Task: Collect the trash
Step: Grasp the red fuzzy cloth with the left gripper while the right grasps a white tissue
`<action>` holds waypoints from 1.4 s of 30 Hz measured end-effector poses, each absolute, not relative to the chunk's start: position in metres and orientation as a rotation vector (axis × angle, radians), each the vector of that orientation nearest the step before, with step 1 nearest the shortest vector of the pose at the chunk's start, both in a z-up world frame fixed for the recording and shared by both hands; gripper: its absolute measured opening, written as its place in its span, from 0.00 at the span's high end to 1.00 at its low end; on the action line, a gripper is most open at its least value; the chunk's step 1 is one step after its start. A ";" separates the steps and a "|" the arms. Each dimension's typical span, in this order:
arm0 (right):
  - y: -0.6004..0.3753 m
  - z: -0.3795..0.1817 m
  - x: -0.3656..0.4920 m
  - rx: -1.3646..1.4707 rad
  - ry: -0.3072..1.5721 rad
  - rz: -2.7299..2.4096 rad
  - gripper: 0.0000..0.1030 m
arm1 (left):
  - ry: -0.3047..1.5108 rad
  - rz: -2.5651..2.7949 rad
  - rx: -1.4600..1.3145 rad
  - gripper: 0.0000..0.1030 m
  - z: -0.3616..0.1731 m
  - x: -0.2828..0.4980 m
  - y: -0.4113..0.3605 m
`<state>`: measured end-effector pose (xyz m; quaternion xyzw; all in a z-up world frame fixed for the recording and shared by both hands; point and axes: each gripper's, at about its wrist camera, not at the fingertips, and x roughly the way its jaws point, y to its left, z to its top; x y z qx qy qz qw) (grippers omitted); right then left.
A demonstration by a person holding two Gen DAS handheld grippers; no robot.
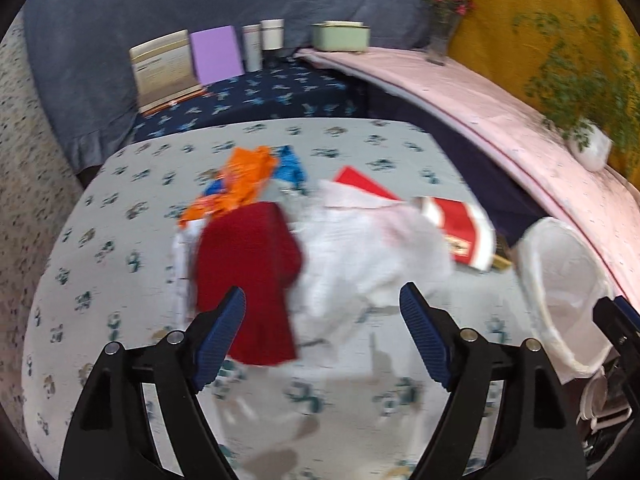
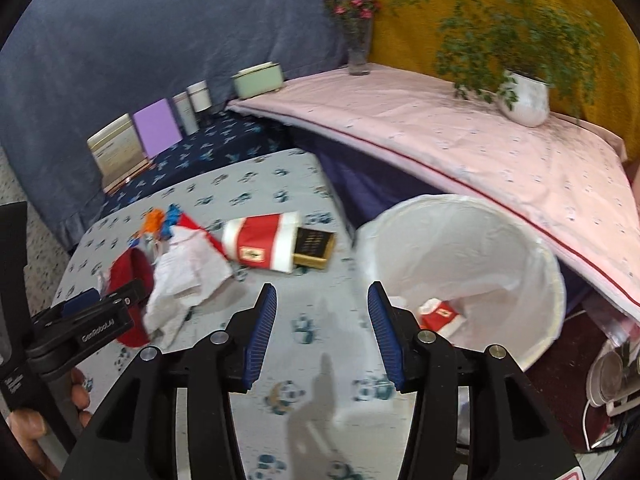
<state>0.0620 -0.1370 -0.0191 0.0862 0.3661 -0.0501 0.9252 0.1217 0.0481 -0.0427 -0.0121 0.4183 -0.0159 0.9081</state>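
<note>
On the panda-print table lies a trash pile: a dark red piece (image 1: pixel 248 272), crumpled white paper (image 1: pixel 368 240), orange (image 1: pixel 244 176) and blue (image 1: pixel 290 166) wrappers, and a red-and-white carton (image 1: pixel 460 224). My left gripper (image 1: pixel 322 300) hovers open just short of the red piece and the paper, nothing between its pads. My right gripper (image 2: pixel 322 296) stands open and empty over bare cloth, left of the white lined bin (image 2: pixel 480 248). A red-and-white scrap (image 2: pixel 440 314) lies inside the bin. The carton (image 2: pixel 264 246) and a black-gold box (image 2: pixel 314 248) lie ahead of it.
A pink-covered shelf (image 2: pixel 440 128) overhangs the bin, bearing a potted plant (image 2: pixel 524 100), a flower vase (image 2: pixel 358 56) and a green tin (image 2: pixel 258 78). Books and jars (image 1: pixel 208 56) stand at the back on dark blue cloth. A hand (image 2: pixel 24 424) holds the left gripper.
</note>
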 end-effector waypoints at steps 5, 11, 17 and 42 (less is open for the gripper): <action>-0.101 -0.026 0.079 0.165 0.771 -0.023 0.54 | 0.905 -0.004 -0.018 0.27 -0.060 0.137 0.076; -0.072 -0.038 0.103 0.147 0.801 0.035 0.54 | 0.939 -0.030 -0.005 0.35 -0.076 0.154 0.086; -0.053 -0.051 0.125 0.146 0.839 0.074 0.54 | 0.975 -0.076 -0.025 0.71 -0.085 0.164 0.091; -0.010 -0.099 0.167 0.176 0.950 0.191 0.93 | 0.907 -0.125 -0.118 0.93 -0.055 0.151 0.115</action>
